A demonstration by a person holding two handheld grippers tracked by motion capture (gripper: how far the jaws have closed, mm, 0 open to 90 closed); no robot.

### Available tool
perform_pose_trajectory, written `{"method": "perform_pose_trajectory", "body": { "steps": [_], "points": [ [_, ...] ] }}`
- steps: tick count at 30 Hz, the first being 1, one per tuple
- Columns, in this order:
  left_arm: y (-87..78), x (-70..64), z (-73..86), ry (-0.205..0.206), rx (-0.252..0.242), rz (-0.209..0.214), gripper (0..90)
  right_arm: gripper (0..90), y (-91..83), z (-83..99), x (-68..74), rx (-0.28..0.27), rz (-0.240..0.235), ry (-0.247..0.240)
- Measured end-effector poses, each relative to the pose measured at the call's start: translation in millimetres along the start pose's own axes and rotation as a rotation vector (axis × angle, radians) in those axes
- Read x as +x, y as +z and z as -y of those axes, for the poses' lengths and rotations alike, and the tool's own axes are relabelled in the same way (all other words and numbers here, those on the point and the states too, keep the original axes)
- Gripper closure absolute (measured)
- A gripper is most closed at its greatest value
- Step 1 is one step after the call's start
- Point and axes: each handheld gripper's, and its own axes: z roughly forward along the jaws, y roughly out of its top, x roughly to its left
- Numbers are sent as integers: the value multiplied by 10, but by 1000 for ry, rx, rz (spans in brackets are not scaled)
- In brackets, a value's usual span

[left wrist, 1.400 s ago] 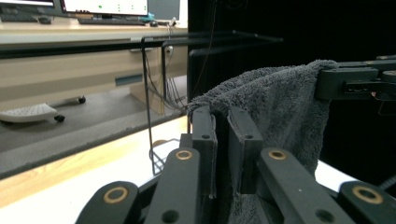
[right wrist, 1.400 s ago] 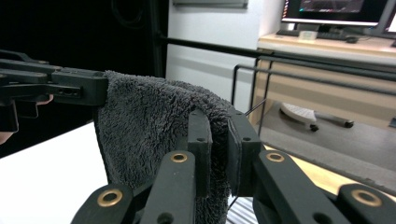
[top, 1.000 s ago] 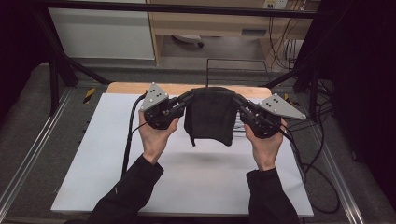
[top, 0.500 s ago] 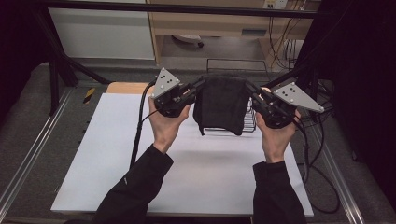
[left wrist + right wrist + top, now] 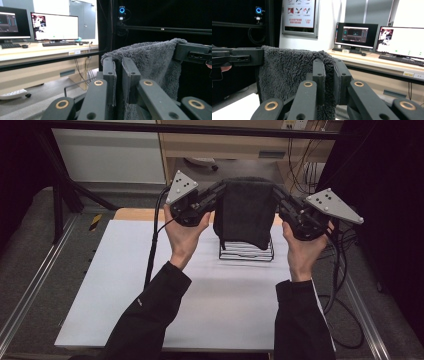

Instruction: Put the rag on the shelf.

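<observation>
1. The dark grey fluffy towel hangs in the air above the far part of the table, stretched between the two grippers, its lower edge draped just in front of a small black wire rack.
2. The left gripper pinches one top corner of the towel; in the left gripper view its jaws stand pressed together on a fold of grey pile.
3. The right gripper pinches the opposite top corner — the right gripper view shows its jaws closed on the towel in the same way, with the other gripper holding the far end.
4. Both hands are raised, so the cloth hangs folded over and clear of the white table sheet.
5. The wire rack stands on the sheet directly under and behind the hanging cloth; whether the towel's hem touches its top wires cannot be told from above.
6. Judged from this, the lifting and spreading look done — the towel is held level and lined up over the rack.
7. What seems left is to lower it so it drapes over the rack's top, then open both sets of jaws and draw the hands away.
8. Even lowering on both sides would likely matter, since a soft cloth may slide off to the heavier side.
</observation>
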Motion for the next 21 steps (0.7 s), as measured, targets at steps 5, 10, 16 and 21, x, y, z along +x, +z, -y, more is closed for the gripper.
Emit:
{"method": "perform_pose_trajectory", "body": {
  "steps": [5, 10, 16, 21],
  "points": [
    [82, -37, -147, 23, -9, -8, 822, 824, 38, -127, -81, -16, 16, -4],
    [192, -72, -285, 47, -3, -12, 822, 823, 82, -240, -171, -23, 33, -7],
    [297, -63, -425, 49, -4, -12, 822, 824, 148, -347, -292, -31, 43, 3],
    [368, -48, -557, 74, -11, -25, 822, 824, 209, -447, -359, -45, 42, 9]
  ]
}}
